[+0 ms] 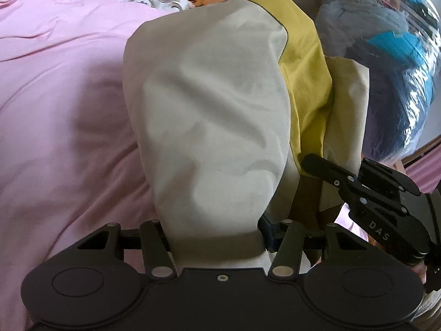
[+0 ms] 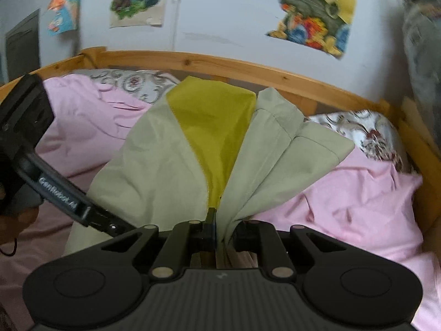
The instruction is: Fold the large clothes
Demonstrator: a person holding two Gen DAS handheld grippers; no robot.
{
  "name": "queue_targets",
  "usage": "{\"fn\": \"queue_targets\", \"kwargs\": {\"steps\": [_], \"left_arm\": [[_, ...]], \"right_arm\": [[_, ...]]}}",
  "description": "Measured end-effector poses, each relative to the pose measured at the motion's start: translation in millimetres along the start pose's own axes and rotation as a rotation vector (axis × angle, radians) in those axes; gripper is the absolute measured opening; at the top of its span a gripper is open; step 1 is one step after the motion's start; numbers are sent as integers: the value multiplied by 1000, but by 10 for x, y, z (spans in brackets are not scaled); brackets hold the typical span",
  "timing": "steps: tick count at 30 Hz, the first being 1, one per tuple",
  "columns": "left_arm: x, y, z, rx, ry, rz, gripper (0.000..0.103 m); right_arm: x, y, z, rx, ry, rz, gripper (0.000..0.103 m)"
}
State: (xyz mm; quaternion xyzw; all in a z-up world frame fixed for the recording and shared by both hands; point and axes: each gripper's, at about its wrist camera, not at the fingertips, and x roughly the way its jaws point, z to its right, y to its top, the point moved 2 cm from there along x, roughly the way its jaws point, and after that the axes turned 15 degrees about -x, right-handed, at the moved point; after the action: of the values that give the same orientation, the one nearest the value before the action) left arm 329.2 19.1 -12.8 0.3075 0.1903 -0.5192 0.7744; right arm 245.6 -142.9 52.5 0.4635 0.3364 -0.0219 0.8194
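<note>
1. My left gripper (image 1: 217,234): jaws roughly half spread, a thick roll of the beige cloth filling the gap between them. I cannot tell whether the pads actually press on it.
2. My right gripper (image 2: 217,231): jaws pressed nearly together, pinching a gathered edge of the garment where beige and yellow meet. In the left wrist view it enters from the right, its fingers clamped on the cloth just beside my left gripper.
3. Garment (image 2: 171,149), one: large, pale beige outer fabric with a mustard-yellow panel (image 2: 215,115) showing down the middle, dark piping along one seam. It is lifted at the near end by both grippers and drapes away over the bed, creased and bunched; a pointed beige flap spreads to the right.
4. Pink sheet (image 2: 344,201), one: rumpled, covering the bed beneath the garment, left and right of it.
5. Floral-patterned bedding (image 2: 366,132): two patches seen, far left and far right.
6. Wooden bed frame (image 2: 248,69), one: curving along the far side.
7. Wall posters (image 2: 311,8), three: colourful cartoon prints on the far wall.
8. Clear plastic bag of clothes (image 1: 386,55), one: far right in the left wrist view.
</note>
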Motion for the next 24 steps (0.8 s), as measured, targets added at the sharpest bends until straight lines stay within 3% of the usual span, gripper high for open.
{"fn": "queue_targets", "kwargs": {"steps": [6,13,19,24], "left_arm": [[-393,260,-111,-20,47,56,54],[-646,983,-417,-9,188,132,56],[-307,1360,-806,-40,234,146,62],[-264,1312,-846,42,236,184,70]], "right_arm": [[127,331,97,129,125,55,11],[756,801,194,177,254,144,11],[1623,890,311,108,215,135,12],[2053,683,515,142,194,102,29]]}}
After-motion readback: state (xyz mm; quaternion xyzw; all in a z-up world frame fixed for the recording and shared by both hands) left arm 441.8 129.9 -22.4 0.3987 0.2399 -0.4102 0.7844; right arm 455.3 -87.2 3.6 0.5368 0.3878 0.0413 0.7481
